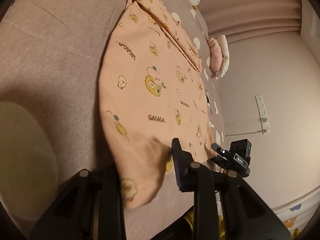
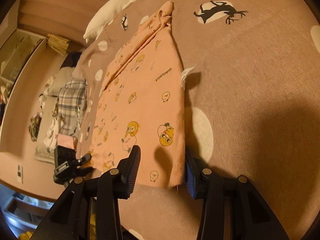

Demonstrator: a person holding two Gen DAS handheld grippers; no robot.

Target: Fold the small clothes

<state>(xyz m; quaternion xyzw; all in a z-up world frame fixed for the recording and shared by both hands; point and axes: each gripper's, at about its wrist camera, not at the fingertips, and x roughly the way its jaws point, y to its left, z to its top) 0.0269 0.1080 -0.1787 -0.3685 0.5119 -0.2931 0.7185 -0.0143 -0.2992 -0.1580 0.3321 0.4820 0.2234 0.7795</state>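
Peach shirt (image 1: 152,92), care tag (image 2: 185,76) right-view only

- We see a peach garment (image 1: 152,92) printed with yellow cartoon ducks and "GAGAGA" lettering.
- It lies mostly flat on the mauve bedspread (image 1: 52,56), one side folded over lengthwise, its near corner lifted.

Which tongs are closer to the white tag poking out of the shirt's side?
Right. The right tongs straddle the hem of the peach shirt on the white tag's side; the left tongs sit at the opposite hem corner.
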